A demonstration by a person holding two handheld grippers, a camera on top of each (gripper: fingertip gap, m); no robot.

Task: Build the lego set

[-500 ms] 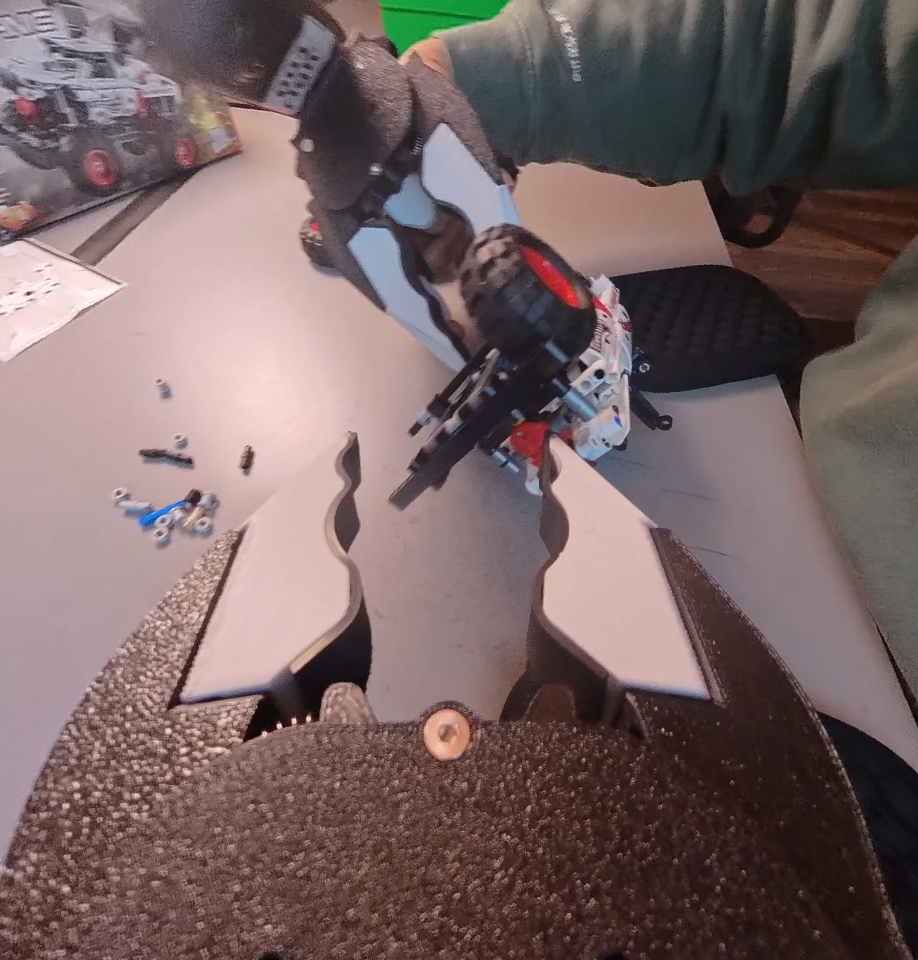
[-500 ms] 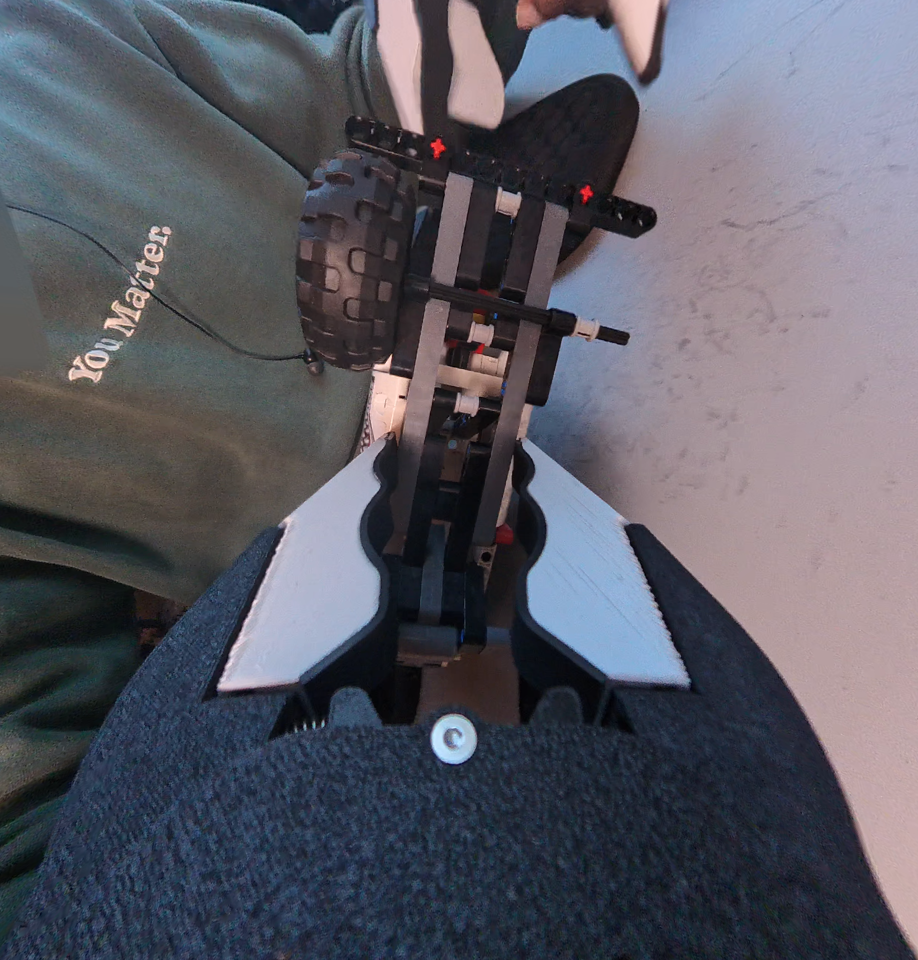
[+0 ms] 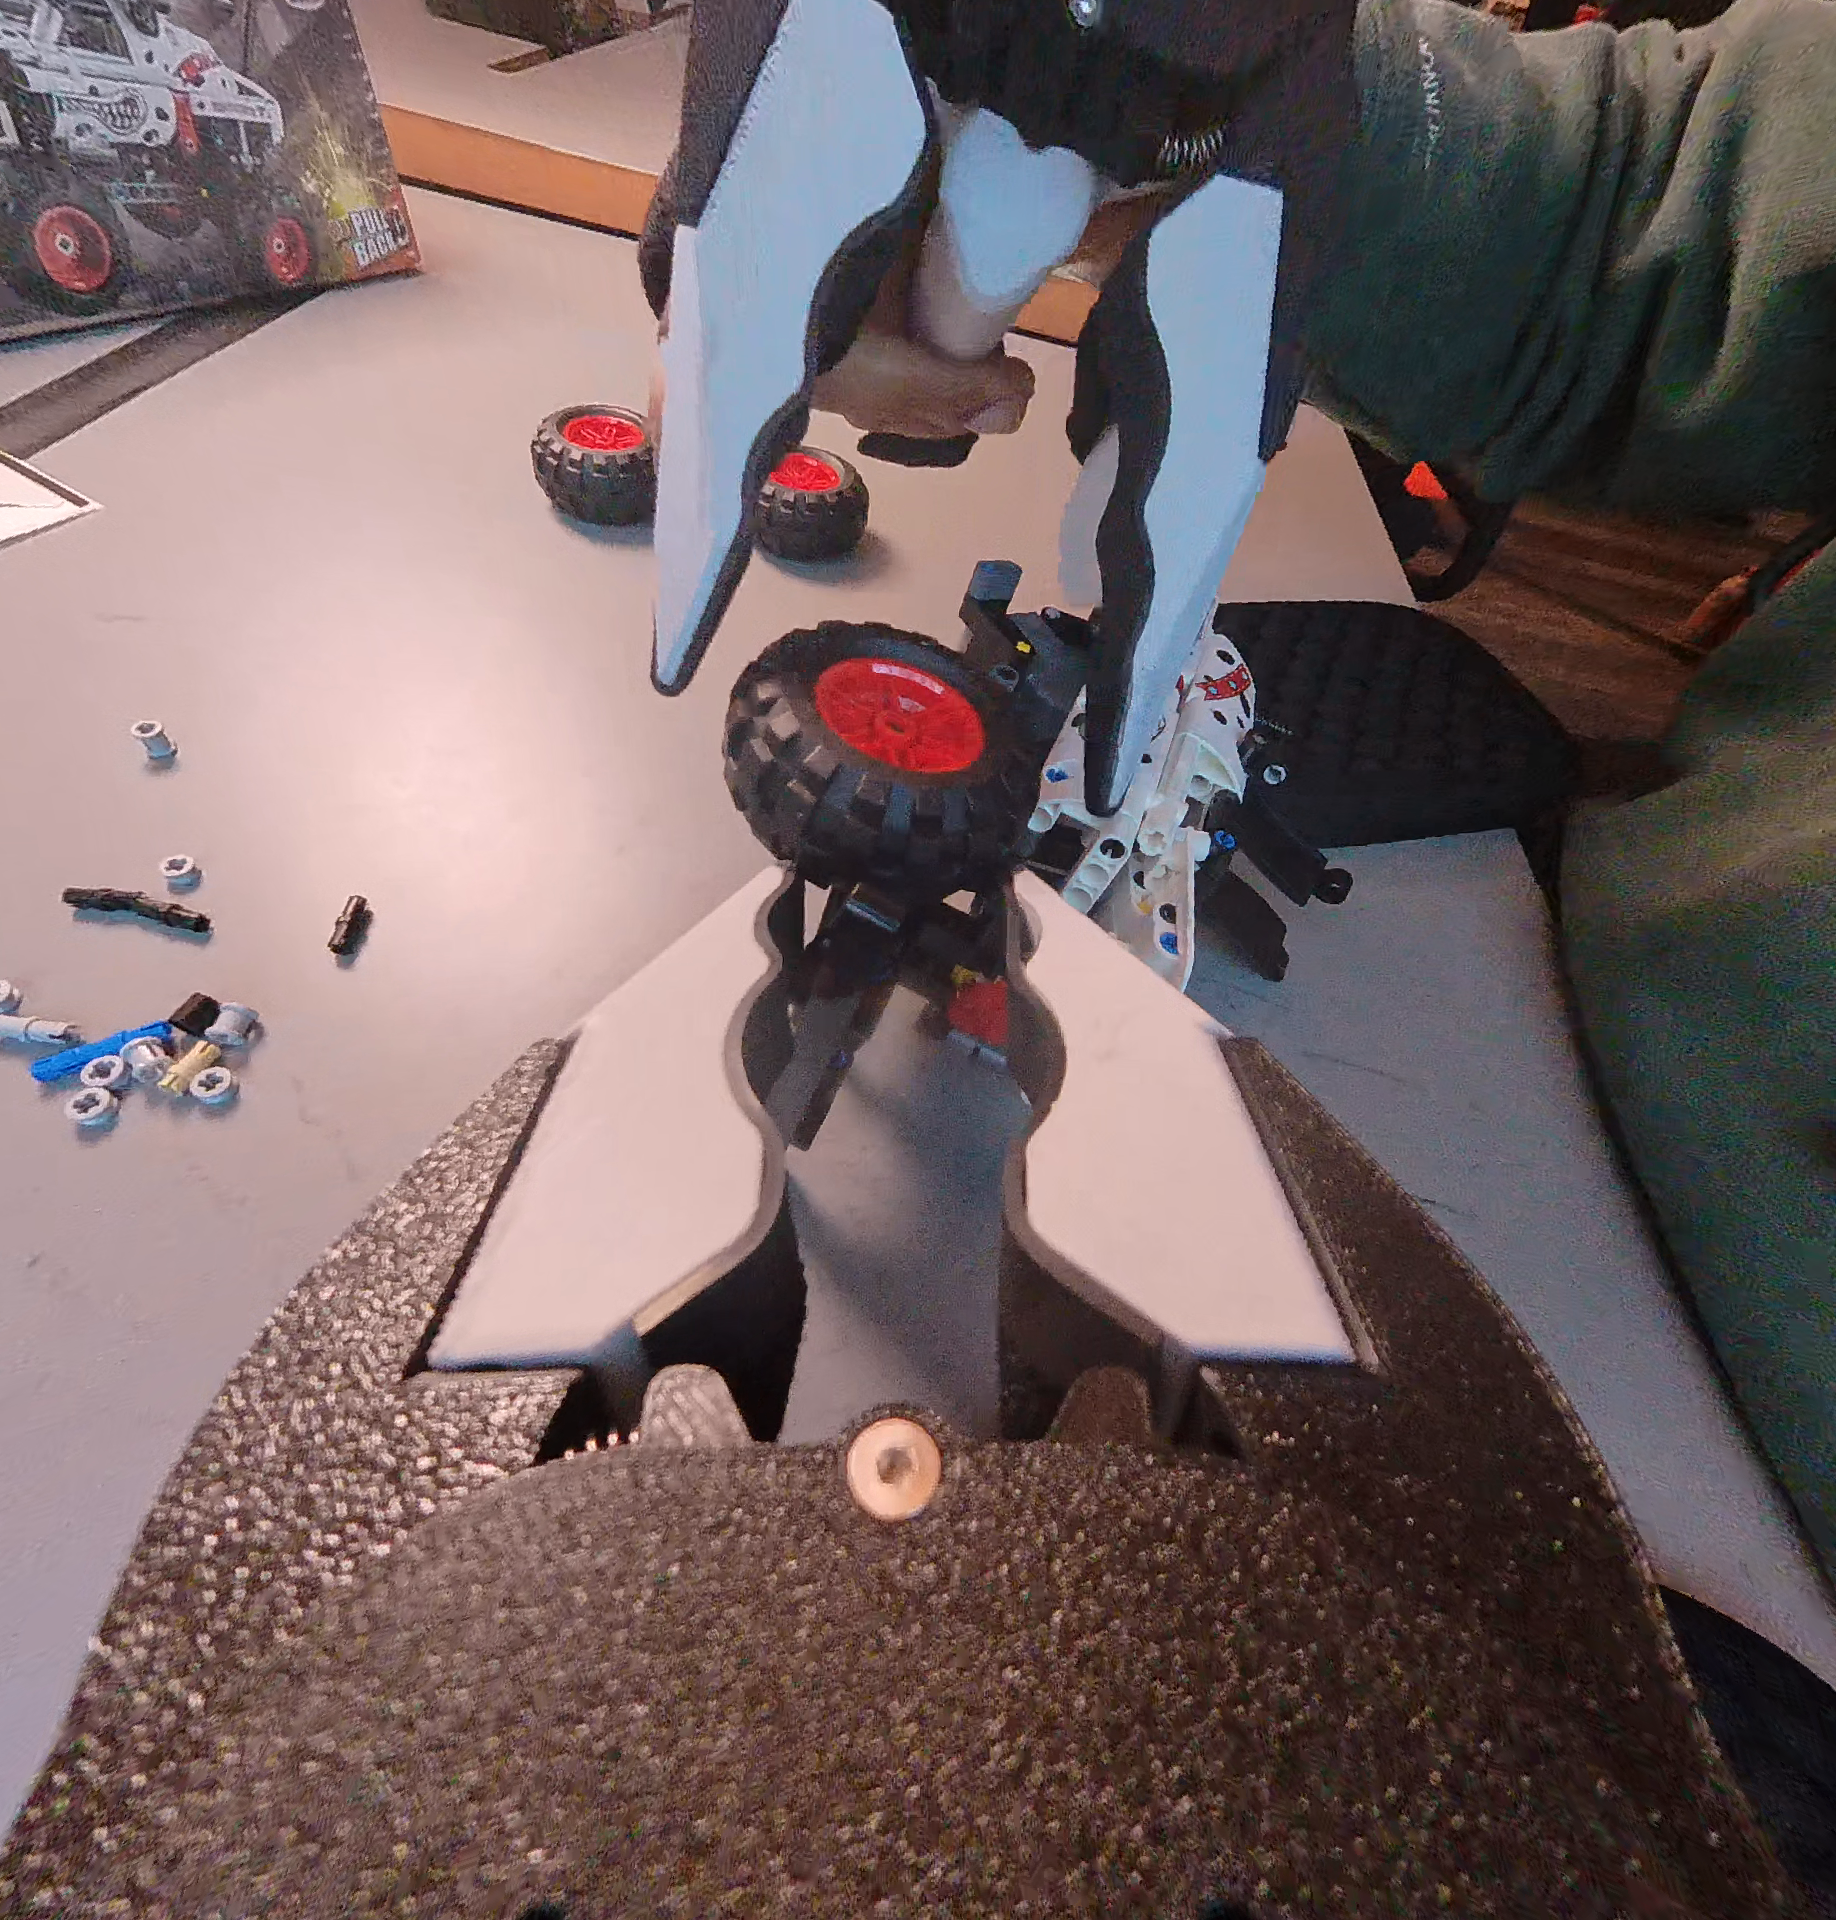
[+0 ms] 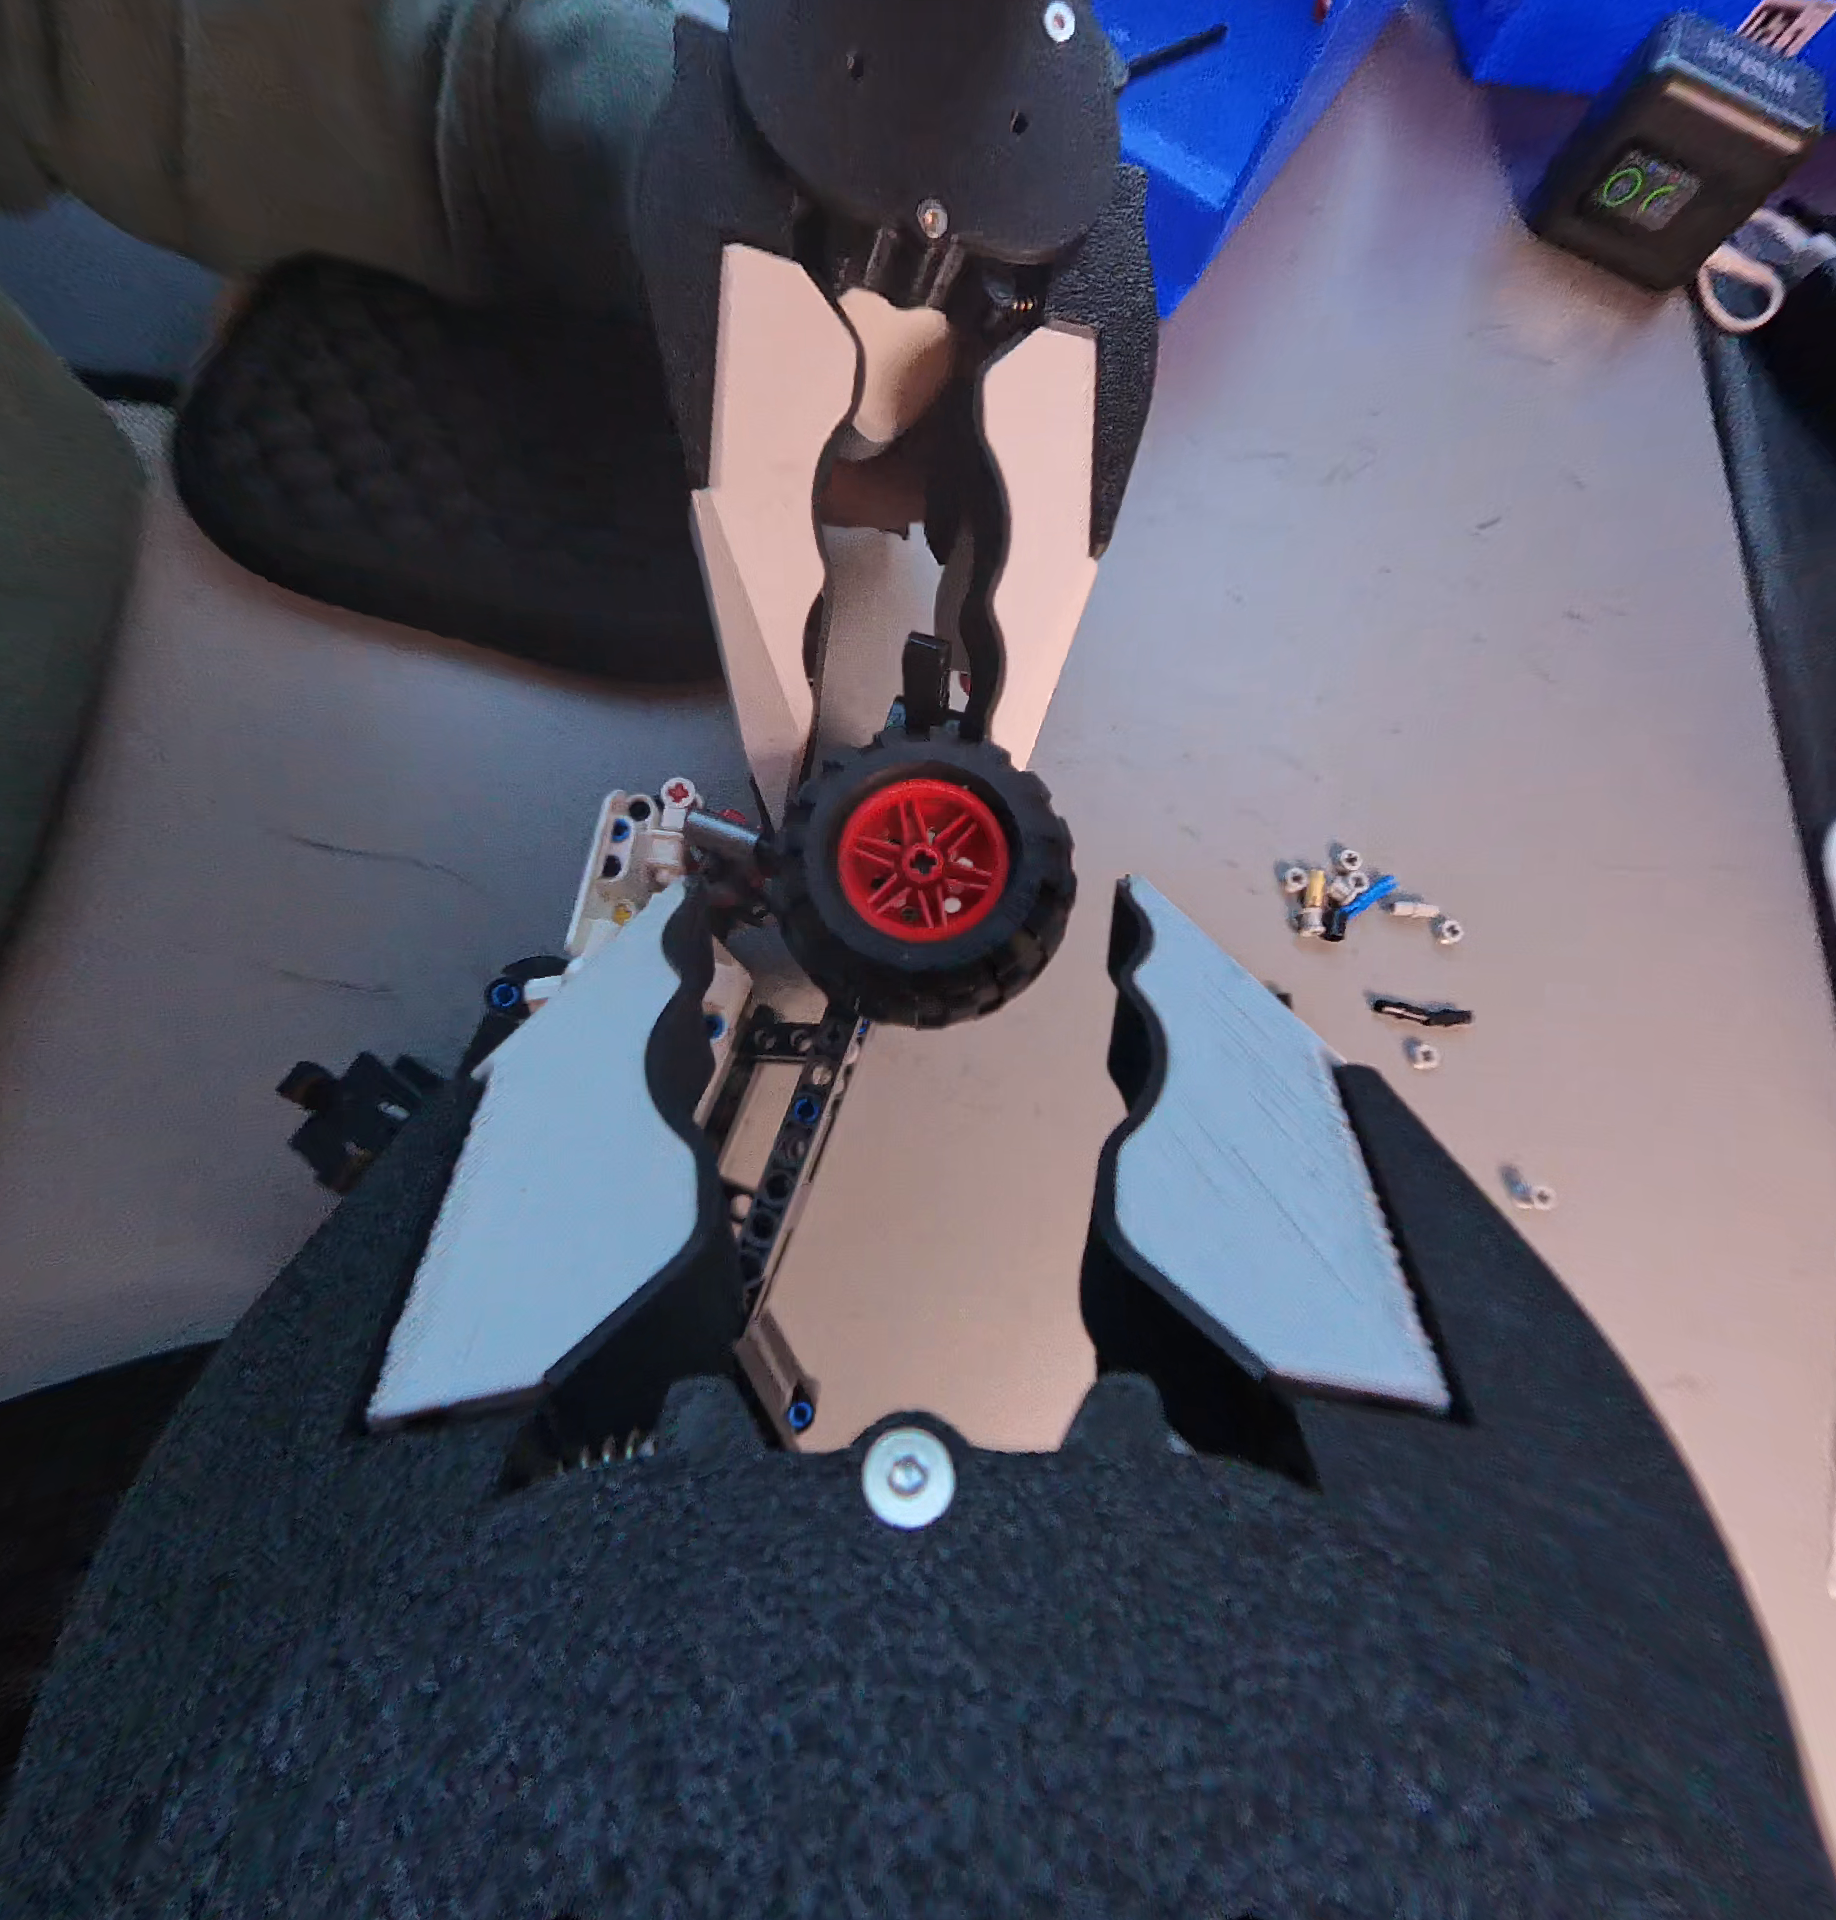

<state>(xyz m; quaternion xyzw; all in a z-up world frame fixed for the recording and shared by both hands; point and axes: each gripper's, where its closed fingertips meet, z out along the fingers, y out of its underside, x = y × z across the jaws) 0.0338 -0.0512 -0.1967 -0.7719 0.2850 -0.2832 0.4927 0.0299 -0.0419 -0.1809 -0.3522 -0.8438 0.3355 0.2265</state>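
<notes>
The lego truck [image 3: 1132, 831], a black chassis with a white spotted body, lies tilted near the table's right edge. One black tyre with a red hub [image 3: 872, 758] is mounted on it and faces up. My left gripper [image 3: 898, 894] is shut on the black chassis end below that wheel. It also shows in the right wrist view [image 4: 893, 769], coming in from above. My right gripper [image 4: 909, 888] is open wide, with the mounted wheel [image 4: 935, 894] between its fingers but untouched. From the left wrist view it [image 3: 893, 738] hangs over the truck.
Two loose wheels [image 3: 594, 462] [image 3: 810, 499] lie behind the truck. Small pins and bushes [image 3: 135, 1049] are scattered on the left. The set's box [image 3: 166, 156] stands far left. A black padded seat [image 3: 1392, 717] sits beyond the table edge. A person's green sleeve [image 3: 1620, 260] is at the right. Both grippers' tips are close together, under 4 cm apart.
My right gripper has opened, let go of the truck chassis and now faces the mounted wheel. My left gripper has moved forward and closed on the chassis.
</notes>
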